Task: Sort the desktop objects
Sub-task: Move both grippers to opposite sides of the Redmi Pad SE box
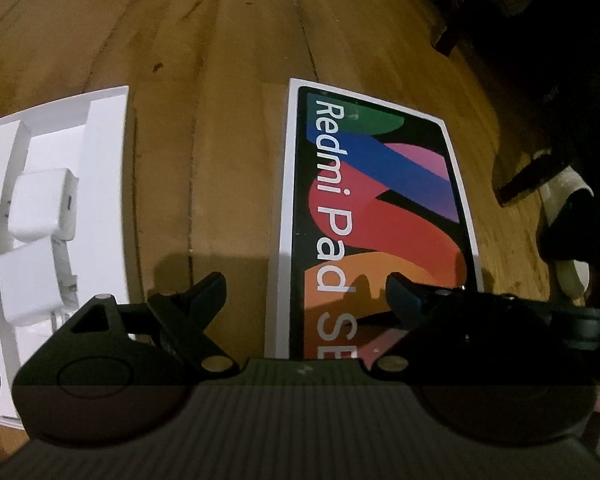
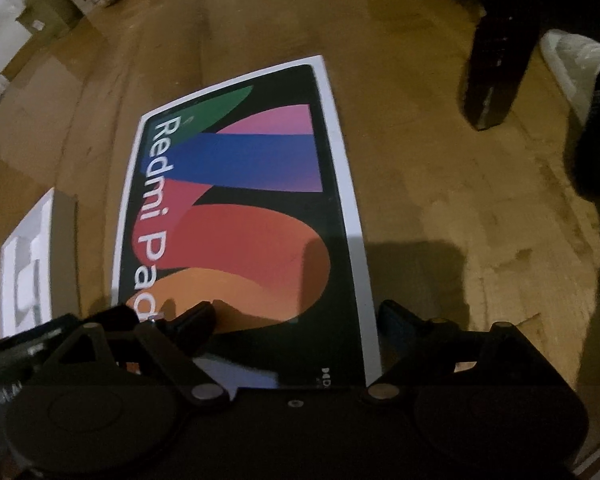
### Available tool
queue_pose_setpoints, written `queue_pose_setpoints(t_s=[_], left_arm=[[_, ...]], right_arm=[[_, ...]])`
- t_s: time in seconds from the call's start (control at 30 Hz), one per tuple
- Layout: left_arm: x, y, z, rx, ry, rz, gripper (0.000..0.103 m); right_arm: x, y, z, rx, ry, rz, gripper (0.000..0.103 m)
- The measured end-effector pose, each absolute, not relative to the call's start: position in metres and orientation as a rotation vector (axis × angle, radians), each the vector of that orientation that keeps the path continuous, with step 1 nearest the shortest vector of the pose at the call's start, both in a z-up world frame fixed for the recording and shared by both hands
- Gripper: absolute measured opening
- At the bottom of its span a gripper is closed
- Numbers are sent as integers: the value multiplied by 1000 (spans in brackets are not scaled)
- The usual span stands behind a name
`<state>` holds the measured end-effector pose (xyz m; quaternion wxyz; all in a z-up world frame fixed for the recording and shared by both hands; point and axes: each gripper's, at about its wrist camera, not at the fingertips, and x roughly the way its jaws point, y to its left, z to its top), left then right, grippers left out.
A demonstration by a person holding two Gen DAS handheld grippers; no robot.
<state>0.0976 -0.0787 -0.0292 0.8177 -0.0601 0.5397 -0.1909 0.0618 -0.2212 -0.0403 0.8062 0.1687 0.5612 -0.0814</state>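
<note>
A flat box printed "Redmi Pad SE" [image 1: 380, 208], white-edged with coloured swirls on black, lies on the wooden floor. My left gripper [image 1: 306, 296] stands open above its near left edge, nothing between the fingers. To the left sits an open white tray box [image 1: 104, 160] holding a white charger [image 1: 40, 200] and another white block [image 1: 28, 284]. In the right wrist view the same printed box [image 2: 244, 208] fills the middle. My right gripper [image 2: 296, 320] hangs open over its near end, the pads pressing on nothing. The white tray [image 2: 28, 264] shows at the left edge.
A person's foot in a light slipper [image 1: 568, 216] and a dark furniture leg [image 1: 532, 176] stand right of the box. The right wrist view shows a shoe [image 2: 568, 60] and furniture leg [image 2: 492, 80] at upper right. Bare wood lies between tray and box.
</note>
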Motion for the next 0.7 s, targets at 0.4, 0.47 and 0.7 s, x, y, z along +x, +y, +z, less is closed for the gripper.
queue_pose_setpoints(t_s=[0.4,0.47,0.7], left_arm=[[116,-86,-34,-190,1164,-433,89],[125,-92,-35,-197,1142,-449,89],[137,-103,-49,-222,1103,-502,90]], right_arm=[[51,-246,-61,648,1119,-154,88],[52,-243,-62,655,1096,-152,88],[63,-229,-71,589,1064,-142,89]])
